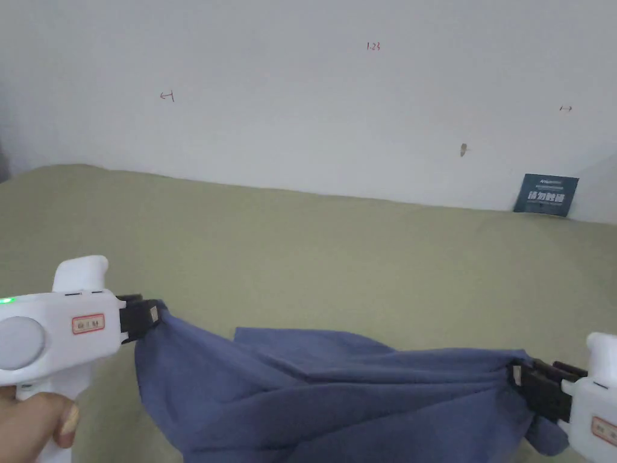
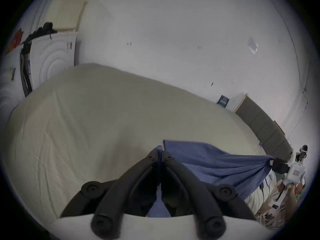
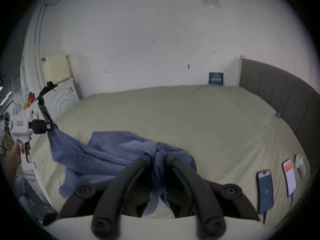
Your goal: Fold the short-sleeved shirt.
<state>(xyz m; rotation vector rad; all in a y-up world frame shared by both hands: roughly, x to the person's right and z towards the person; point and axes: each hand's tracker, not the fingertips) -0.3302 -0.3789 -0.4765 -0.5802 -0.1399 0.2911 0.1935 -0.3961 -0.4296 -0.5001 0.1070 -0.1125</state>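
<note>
My left gripper (image 2: 160,152) clamped on one end of the blue shirt (image 1: 337,392), right gripper (image 3: 158,154) clamped on a bunched end. Shirt hangs stretched between them above the bed (image 1: 313,253). Two phones (image 3: 265,191) lie further right, white wall (image 1: 301,90) behind.

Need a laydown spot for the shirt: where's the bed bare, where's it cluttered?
Bare sheet: the wide stretch of bed between the blue shirt and the wall, across to the headboard. Crowded: near right edge, two phones and a white object. Left gripper and right gripper each clamp the shirt.
</note>
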